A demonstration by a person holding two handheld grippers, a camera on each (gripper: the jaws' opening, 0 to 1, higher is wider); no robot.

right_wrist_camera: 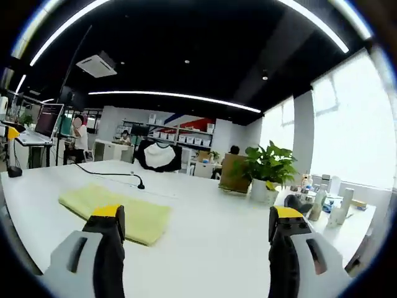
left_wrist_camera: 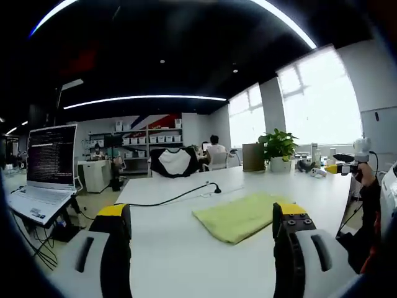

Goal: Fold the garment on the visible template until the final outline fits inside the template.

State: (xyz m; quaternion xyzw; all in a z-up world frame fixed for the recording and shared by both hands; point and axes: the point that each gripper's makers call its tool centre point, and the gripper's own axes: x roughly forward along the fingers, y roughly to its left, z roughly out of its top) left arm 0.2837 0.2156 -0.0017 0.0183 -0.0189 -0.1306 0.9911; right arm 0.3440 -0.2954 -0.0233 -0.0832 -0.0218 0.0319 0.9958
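Observation:
A pale yellow-green garment lies folded flat on the white table. In the left gripper view it sits ahead of my left gripper, toward the right jaw. My left gripper is open with nothing between its jaws. In the right gripper view the same garment lies ahead and to the left of my right gripper, near its left jaw. That gripper is open and empty too. I cannot make out any template outline on the table.
A black cable with a small stand runs across the table behind the garment. A potted plant, a brown box and bottles stand at the far side. A laptop sits left. A person's sleeve is at right.

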